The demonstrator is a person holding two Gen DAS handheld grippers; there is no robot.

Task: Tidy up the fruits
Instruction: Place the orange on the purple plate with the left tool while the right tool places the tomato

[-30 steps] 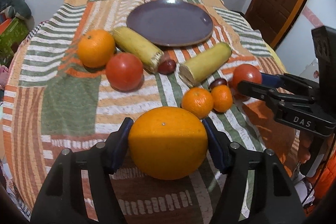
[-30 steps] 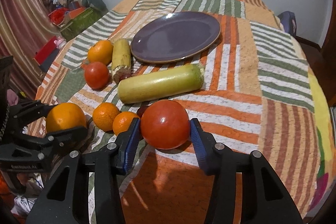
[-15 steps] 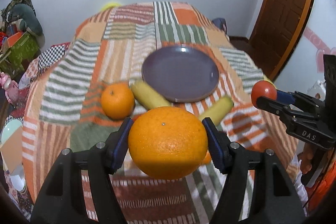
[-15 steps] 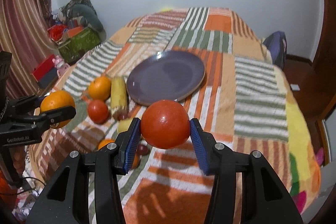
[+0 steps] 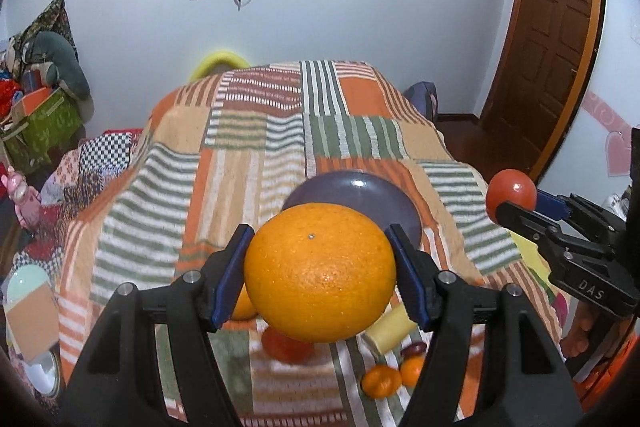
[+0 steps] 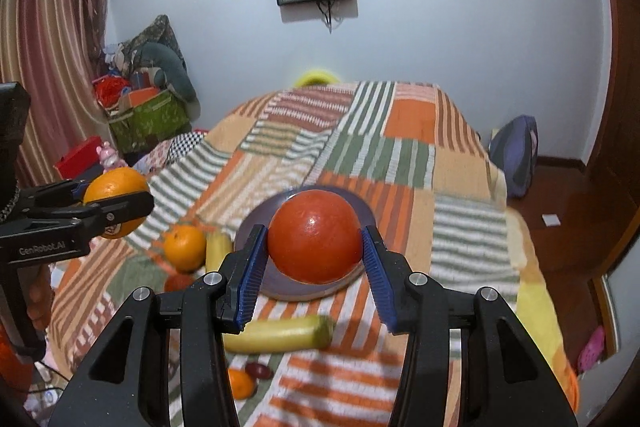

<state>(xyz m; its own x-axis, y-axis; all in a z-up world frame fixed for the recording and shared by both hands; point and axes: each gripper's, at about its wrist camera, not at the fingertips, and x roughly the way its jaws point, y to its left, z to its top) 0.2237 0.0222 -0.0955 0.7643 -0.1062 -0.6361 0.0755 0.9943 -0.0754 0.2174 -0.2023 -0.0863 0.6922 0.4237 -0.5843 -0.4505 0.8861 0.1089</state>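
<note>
left gripper [image 5: 320, 271] clamped on large orange [image 5: 319, 273], lower centre, aloft | right gripper [image 6: 316, 251] clamped on red tomato [image 6: 315, 235], mid-frame, aloft | purple plate [image 6: 362, 213] directly behind and below tomato, ahead of both; right looks nearer | orange pebbled, tomato glossy, both round; plate smooth, shallow; striped woven cloth [image 6: 400, 151]

A bed covered by a striped patchwork blanket [image 6: 404, 151] fills the middle of the frame. On it lie a purple plate [image 6: 304, 291] at centre, an orange [image 6: 184, 247] to its left, and – lower down – a yellow vegetable [image 6: 280, 337], a small mandarin [image 6: 240, 383] and a dark plum [image 6: 259, 370].
</note>
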